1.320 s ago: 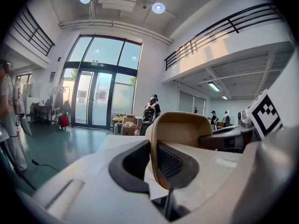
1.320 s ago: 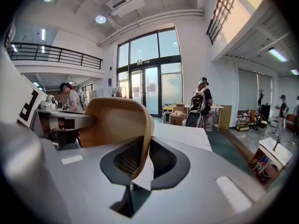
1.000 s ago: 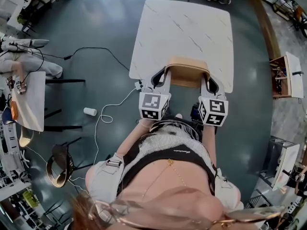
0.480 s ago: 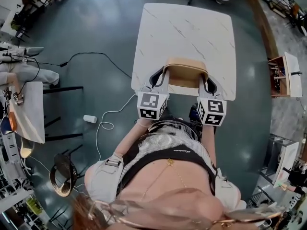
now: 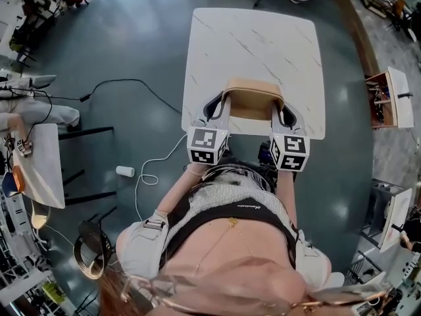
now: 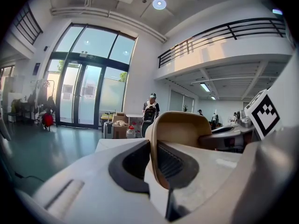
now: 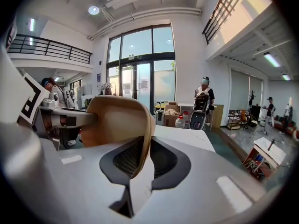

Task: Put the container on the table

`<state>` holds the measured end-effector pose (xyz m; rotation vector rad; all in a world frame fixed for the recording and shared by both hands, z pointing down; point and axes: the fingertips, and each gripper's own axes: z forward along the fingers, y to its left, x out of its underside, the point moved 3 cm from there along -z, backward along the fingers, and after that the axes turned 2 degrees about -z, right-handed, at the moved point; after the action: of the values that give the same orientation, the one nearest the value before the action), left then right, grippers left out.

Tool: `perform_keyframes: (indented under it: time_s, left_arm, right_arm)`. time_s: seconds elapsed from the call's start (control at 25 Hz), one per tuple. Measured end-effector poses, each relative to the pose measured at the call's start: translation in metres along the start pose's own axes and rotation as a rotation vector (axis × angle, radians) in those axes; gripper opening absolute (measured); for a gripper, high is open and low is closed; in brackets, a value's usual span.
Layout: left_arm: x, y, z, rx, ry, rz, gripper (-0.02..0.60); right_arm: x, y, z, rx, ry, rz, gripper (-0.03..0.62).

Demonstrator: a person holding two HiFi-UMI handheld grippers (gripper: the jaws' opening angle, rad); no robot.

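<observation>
Container first: the tan, round-cornered plastic tub (image 5: 253, 101) sits in the middle of the head view, over the near edge of the white, marble-veined square tabletop (image 5: 256, 38). I am carrying it from both sides. My left gripper (image 5: 218, 105) has its jaws drawn in almost fully, with only the tub's thin left wall (image 6: 154, 143) pinched between the dark pads. My right gripper (image 5: 287, 114) does the same on the right wall (image 7: 142, 139). Each gripper view shows the other gripper across the tub.

Compared with a second ago, the grip is unchanged, but the table's near edge has slid lower in the frame. More of the tub now lies over marble rather than over the dark teal floor (image 5: 131, 58). I read that as the carry nearly done, with lowering and letting go left to do. Whether the base already touches the top I cannot tell from this steep angle.

At lower left, a white cable (image 5: 154, 166) loops across the floor, well away from the table.
</observation>
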<state>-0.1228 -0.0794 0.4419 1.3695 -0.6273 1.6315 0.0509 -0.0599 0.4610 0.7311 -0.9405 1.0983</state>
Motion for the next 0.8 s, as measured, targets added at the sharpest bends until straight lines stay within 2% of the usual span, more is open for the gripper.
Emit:
perform_keyframes:
  time_s: [0.44,0.8]
  left_arm:
    - [0.002,0.02,0.004,0.01,-0.002,-0.012,0.032]
    - [0.002,0.018,0.011,0.029,0.006,-0.021,0.031]
  right_arm:
    - [-0.003,0.012,0.015,0.015,0.001,-0.001,0.067]
    - [-0.002,0.006,0.016,0.03,0.008,-0.002,0.067]
